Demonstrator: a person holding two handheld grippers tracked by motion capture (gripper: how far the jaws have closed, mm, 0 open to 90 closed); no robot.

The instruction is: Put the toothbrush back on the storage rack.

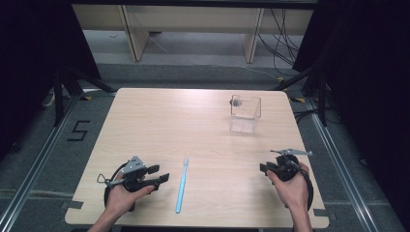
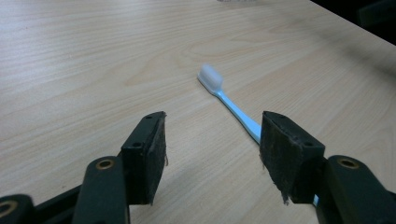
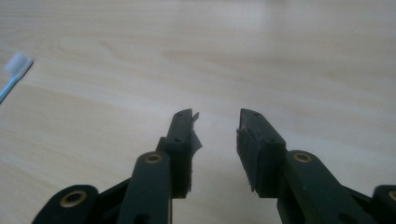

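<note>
At the near edge of the table (image 1: 145, 121), the left gripper (image 1: 157, 176) rests with jaws wide apart, the blue toothbrush (image 1: 182, 185) lying just beside it. The right gripper (image 1: 265, 167), well apart, has jaws parted more narrowly and empty. Farther back stands a clear box (image 1: 245, 114).

Each black hand-held gripper (image 1: 162, 174) has brass-ringed pivots, frayed pads, a trailing cable; bare forearms.
</note>
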